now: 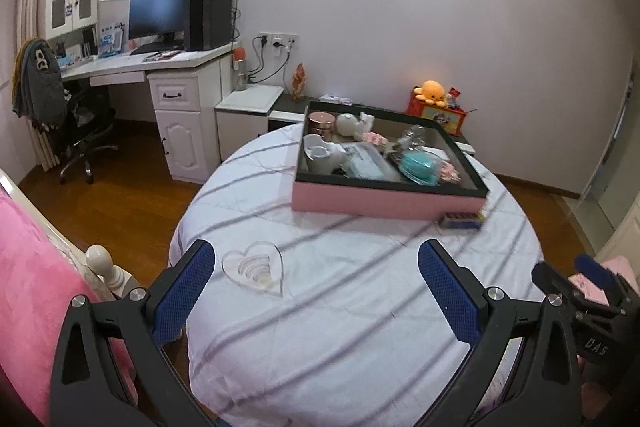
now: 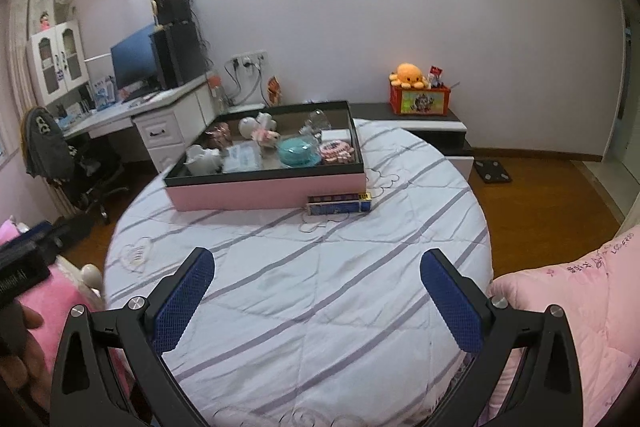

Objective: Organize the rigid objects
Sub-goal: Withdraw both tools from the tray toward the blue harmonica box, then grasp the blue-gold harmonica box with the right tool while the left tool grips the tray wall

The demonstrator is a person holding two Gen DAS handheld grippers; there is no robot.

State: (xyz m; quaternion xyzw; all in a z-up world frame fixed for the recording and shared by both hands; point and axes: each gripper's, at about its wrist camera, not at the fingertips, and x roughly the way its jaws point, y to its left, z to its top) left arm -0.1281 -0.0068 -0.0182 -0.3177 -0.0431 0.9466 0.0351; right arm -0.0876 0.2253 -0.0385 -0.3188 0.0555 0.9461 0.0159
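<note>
Striped bedspread [image 1: 360,307]: one pink box [image 1: 384,201], one heart dish [image 1: 255,273], one blue case [image 2: 339,205].

The left gripper [image 1: 312,291] hangs with jaws spread wide over the striped bedspread [image 1: 340,327]. Ahead toward 12 o'clock the cloth lies bare up to the pink box [image 1: 384,203], whose wall blocks a low pass. A clear heart-shaped dish [image 1: 256,269] sits at 10 o'clock, just beside the left finger. A small blue case [image 1: 460,219] lies against the box's front at 1 o'clock. The right gripper [image 2: 316,295], jaws also wide apart, has open cloth to 12 o'clock; a pink quilt [image 2: 580,307] crowds its 3 o'clock side.
</note>
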